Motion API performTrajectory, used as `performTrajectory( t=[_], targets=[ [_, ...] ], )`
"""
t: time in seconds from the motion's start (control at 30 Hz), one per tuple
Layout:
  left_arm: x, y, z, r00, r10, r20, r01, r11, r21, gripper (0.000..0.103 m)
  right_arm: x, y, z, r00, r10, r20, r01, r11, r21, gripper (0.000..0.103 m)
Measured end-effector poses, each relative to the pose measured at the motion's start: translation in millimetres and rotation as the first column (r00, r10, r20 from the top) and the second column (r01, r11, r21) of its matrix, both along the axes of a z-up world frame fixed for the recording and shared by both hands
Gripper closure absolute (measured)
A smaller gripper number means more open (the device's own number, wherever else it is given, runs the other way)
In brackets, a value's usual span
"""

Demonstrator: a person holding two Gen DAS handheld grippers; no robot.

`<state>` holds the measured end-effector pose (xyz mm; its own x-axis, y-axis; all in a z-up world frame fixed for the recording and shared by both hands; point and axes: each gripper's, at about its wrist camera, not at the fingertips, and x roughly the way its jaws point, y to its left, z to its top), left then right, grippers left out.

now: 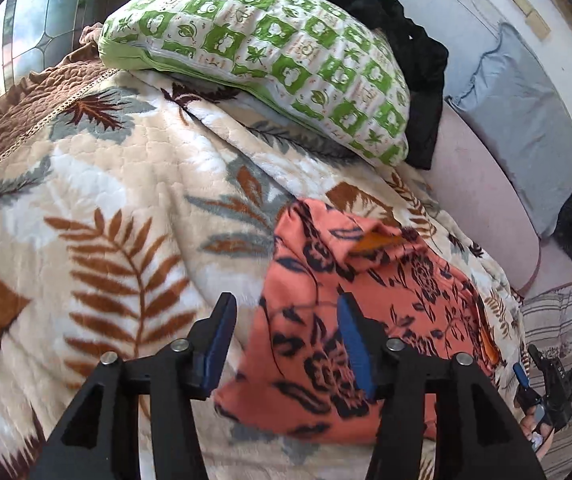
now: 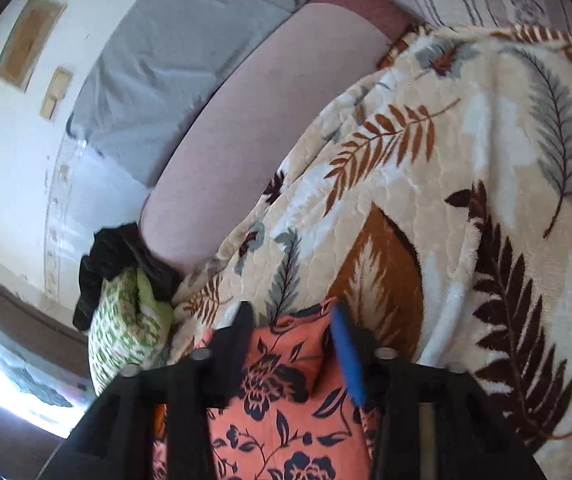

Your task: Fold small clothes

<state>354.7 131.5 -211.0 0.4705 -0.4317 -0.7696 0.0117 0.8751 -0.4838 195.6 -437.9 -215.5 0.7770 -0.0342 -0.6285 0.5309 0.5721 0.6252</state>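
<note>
A small orange garment with a black flower print lies crumpled on a cream leaf-patterned blanket. My left gripper is open, its jaws wide apart over the garment's left edge, holding nothing. In the right wrist view the same garment lies between the open jaws of my right gripper, with its upper corner at the fingertips; the jaws are not closed on it. The right gripper also shows in the left wrist view at the garment's right end.
A green and white checked pillow lies at the back of the blanket with a black cloth behind it. A pink mattress edge, a grey cushion and a striped sheet are on the right.
</note>
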Motion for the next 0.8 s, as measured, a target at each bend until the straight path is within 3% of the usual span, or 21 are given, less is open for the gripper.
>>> performTrajectory(
  t=[0.07,0.17,0.23,0.27,0.3,0.37,0.43,0.47,0.53,0.57,0.6,0.67,0.73,0.77,0.8],
  targets=[
    [-13,-13,0,1.0,-0.016,0.015,0.017,0.999,-0.028,0.049,18,33,0,0.987,0.151,-0.056,-0.152,0.988,-0.019,0.044],
    [-10,-35,-18,0.995,-0.103,-0.01,0.103,0.995,-0.014,0.049,49,78,-27,0.931,0.291,-0.221,-0.295,0.955,0.015,0.047],
    [-7,-40,-35,0.995,-0.098,-0.037,0.099,0.995,0.032,0.049,70,89,-49,0.906,0.283,-0.315,-0.301,0.954,-0.01,0.052],
    [-6,-41,-45,0.993,-0.102,-0.058,0.105,0.993,0.047,0.049,86,89,-55,0.894,0.261,-0.364,-0.305,0.95,-0.068,0.056],
    [-4,-41,-49,0.993,-0.102,-0.065,0.105,0.993,0.046,0.05,102,85,-57,0.891,0.225,-0.394,-0.303,0.941,-0.149,0.066],
    [-3,-41,-44,0.992,-0.112,-0.051,0.115,0.992,0.051,0.05,133,64,-59,0.906,0.118,-0.405,-0.237,0.937,-0.257,0.07],
    [-2,-38,-42,0.99,-0.132,-0.051,0.134,0.99,0.046,0.05,154,52,-50,0.91,0.001,-0.415,-0.139,0.943,-0.302,0.065],
    [1,-35,-44,0.989,-0.133,-0.066,0.134,0.991,0.021,0.05,160,57,-41,0.925,-0.004,-0.381,-0.126,0.941,-0.315,0.066],
    [6,-28,-47,0.988,-0.126,-0.094,0.123,0.992,-0.039,0.05,173,94,-22,0.951,0.122,-0.283,-0.216,0.919,-0.331,0.066],
    [7,-24,-48,0.987,-0.129,-0.101,0.123,0.991,-0.057,0.05,182,118,-19,0.937,0.219,-0.272,-0.302,0.899,-0.317,0.066],
    [8,-23,-49,0.986,-0.133,-0.105,0.127,0.99,-0.068,0.05,194,148,-23,0.9,0.331,-0.284,-0.407,0.872,-0.273,0.066],
    [5,-23,-48,0.984,-0.151,-0.097,0.145,0.987,-0.067,0.05,216,210,-40,0.78,0.537,-0.322,-0.603,0.782,-0.156,0.066],
    [2,-23,-47,0.981,-0.174,-0.084,0.17,0.984,-0.054,0.05,238,262,-59,0.683,0.629,-0.371,-0.71,0.693,-0.131,0.066],
    [0,-23,-46,0.979,-0.186,-0.079,0.183,0.982,-0.045,0.05,249,283,-70,0.655,0.642,-0.399,-0.733,0.668,-0.128,0.066],
    [-1,-23,-46,0.977,-0.2,-0.074,0.197,0.98,-0.038,0.05,264,297,-80,0.65,0.632,-0.423,-0.735,0.665,-0.135,0.066]
  ],
)
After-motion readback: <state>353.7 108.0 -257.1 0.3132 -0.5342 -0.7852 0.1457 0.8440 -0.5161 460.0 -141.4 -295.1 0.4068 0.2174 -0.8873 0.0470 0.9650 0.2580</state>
